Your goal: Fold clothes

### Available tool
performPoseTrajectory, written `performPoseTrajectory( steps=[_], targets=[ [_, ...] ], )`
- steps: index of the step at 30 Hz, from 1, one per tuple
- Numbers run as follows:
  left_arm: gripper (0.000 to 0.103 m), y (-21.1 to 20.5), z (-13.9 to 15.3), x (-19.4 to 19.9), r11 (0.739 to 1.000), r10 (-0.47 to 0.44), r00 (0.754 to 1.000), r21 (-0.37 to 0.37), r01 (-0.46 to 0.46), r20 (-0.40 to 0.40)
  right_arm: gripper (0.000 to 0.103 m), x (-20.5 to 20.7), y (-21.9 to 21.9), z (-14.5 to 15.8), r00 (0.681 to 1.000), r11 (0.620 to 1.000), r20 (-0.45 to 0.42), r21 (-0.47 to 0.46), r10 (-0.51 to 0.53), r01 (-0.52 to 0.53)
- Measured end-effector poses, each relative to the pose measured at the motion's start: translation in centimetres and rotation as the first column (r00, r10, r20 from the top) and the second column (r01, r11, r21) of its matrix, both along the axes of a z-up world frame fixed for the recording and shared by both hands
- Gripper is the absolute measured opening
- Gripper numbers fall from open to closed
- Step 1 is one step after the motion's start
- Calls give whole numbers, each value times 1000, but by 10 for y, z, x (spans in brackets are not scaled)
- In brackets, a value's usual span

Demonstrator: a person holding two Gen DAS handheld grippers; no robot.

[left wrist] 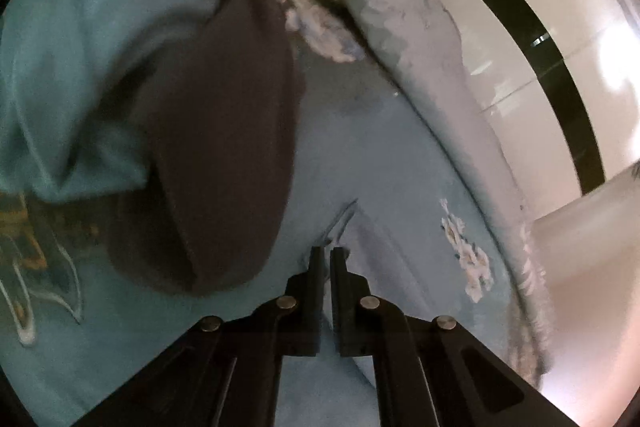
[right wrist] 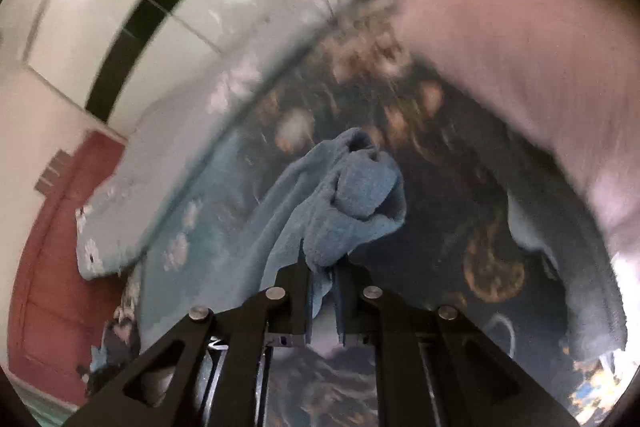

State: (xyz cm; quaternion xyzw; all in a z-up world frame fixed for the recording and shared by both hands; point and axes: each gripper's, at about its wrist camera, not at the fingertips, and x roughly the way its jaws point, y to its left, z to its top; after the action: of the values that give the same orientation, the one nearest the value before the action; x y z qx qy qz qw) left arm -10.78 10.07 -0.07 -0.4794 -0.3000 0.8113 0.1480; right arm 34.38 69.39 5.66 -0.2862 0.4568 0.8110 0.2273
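Right tongs (right wrist: pixel 322 263) clamp bunched blue cloth (right wrist: pixel 340 195) mid-frame, raised for folding. Left tongs (left wrist: pixel 327 253) closed, pinching bedsheet fabric (left wrist: pixel 380 155) lower centre.

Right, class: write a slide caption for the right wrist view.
Right gripper shut on bunched blue cloth above a patterned bedspread.

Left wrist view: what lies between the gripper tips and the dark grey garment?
Only bare light blue sheet separates left gripper from dark grey garment, left wrist view.
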Motion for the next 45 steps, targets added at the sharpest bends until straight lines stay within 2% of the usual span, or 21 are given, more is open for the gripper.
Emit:
performPoseTrajectory(
  steps=[3, 7, 8, 9, 10, 11, 12, 13, 15, 19, 20, 26, 30, 33, 34, 35, 36, 42, 45],
  targets=[
    [4, -2, -4, 3, 1000, -19, 1000, 16, 18, 15, 9, 1, -4, -10, 999, 1000, 40, 14, -3, 2],
    [6, -7, -3, 7, 999, -44, 999, 24, 43, 16, 12, -2, -8, -5, 999, 1000, 54, 26, 2, -4],
    [10, -6, -3, 7, 998, -52, 998, 23, 52, 23, 12, -3, -11, -2, 998, 999, 64, 44, 9, -12],
    [14, -7, -3, 12, 998, -62, 998, 24, 61, 31, 18, -3, -14, 2, 997, 998, 74, 61, 15, -20],
    [24, -4, -5, 10, 997, -73, 996, 32, 72, 43, 24, -4, -17, 5, 996, 997, 83, 78, 21, -28],
    [30, -1, -8, 8, 996, -84, 995, 45, 82, 51, 41, -2, -21, 8, 996, 995, 86, 93, 30, -38],
    [30, 3, -11, 5, 994, -95, 994, 58, 92, 58, 50, -1, -25, 11, 995, 993, 90, 109, 38, -48],
    [30, 7, -14, 3, 992, -106, 993, 71, 101, 58, 51, 0, -30, 14, 994, 990, 94, 125, 46, -58],
    [30, 13, -19, 1, 992, -112, 991, 72, 107, 72, 52, 3, -38, 20, 993, 985, 102, 155, 62, -78],
    [28, 19, -13, 9, 996, -86, 995, 25, 85, 48, 53, 8, -49, 29, 991, 980, 100, 172, 85, -101],
    [28, 21, -8, 12, 996, -94, 995, 2, 94, 27, 53, 8, -51, 30, 991, 979, 104, 174, 87, -104],
    [28, 26, 4, 18, 990, -137, 990, -25, 136, -22, 53, 2, -64, 34, 985, 971, 122, 189, 125, -147],
    [28, 29, 5, 24, 986, -160, 987, -62, 158, -28, 53, -7, -74, 36, 980, 966, 125, 185, 157, -178],
    [28, 26, -5, 21, 990, -136, 991, -28, 136, -4, 53, -11, -84, 43, 977, 957, 125, 214, 173, -197],
    [22, 24, -5, 20, 992, -124, 992, -16, 124, -5, 53, -12, -88, 46, 976, 952, 128, 231, 177, -203],
    [7, 25, -4, 20, 992, -123, 992, -22, 123, -13, 53, -13, -91, 49, 975, 946, 132, 247, 181, -209],
    [3, 29, 0, 22, 990, -136, 990, -40, 135, -28, 53, -14, -94, 51, 973, 942, 135, 256, 188, -217],
    [3, 55, 33, 12, 966, -247, 963, -113, 235, -112, 53, -23, -98, 48, 970, 941, 142, 247, 200, -230],
    [3, 52, 55, -2, 970, -244, 951, -69, 235, -187, 53, -28, -99, 45, 967, 944, 131, 223, 217, -242]
  ],
)
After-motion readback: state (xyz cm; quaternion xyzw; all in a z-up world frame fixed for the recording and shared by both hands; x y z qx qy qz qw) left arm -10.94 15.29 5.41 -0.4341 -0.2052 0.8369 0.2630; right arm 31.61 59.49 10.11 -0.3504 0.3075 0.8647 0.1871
